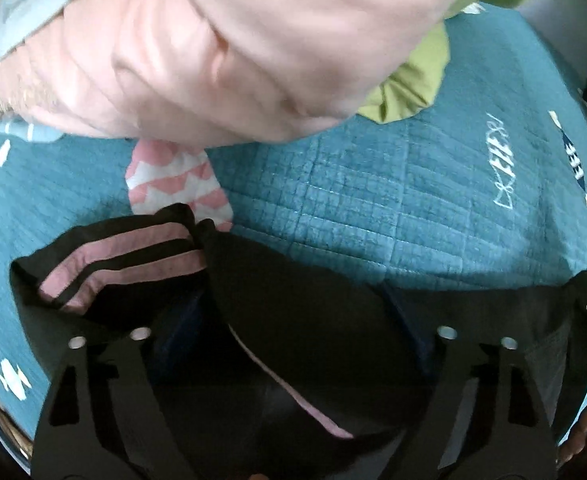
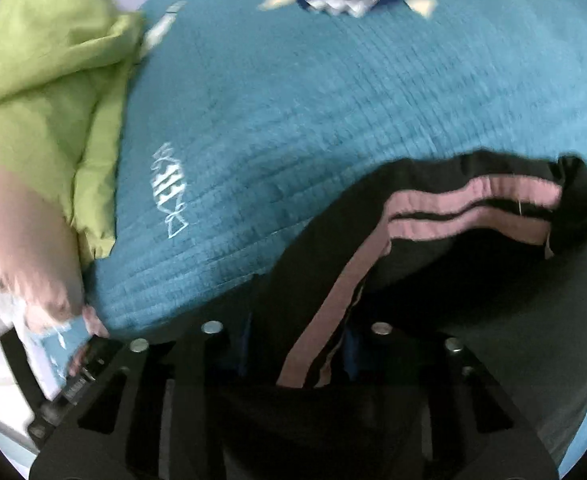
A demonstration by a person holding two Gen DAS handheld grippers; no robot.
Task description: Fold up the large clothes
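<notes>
A black garment with two pink stripes (image 1: pixel 293 280) lies bunched on the bed. My left gripper (image 1: pixel 293 320) points down over it, its jaws wide apart, with a ridge of the black cloth between them and no clear pinch. In the right wrist view the same garment (image 2: pixel 433 248) runs down into my right gripper (image 2: pixel 297 336). Its jaws are narrow and pinch a striped fold of the cloth. The pads of both grippers are largely hidden by fabric.
A teal quilted bedspread (image 1: pixel 373 208) (image 2: pixel 293 120) with fish prints covers the bed. A lime green garment (image 1: pixel 409 80) (image 2: pixel 45 80) lies crumpled at the far side. A person's pale pink sleeve (image 1: pixel 213 48) (image 2: pixel 13 240) reaches across. A pink-and-white patterned cloth (image 1: pixel 177 184) lies beside the black garment.
</notes>
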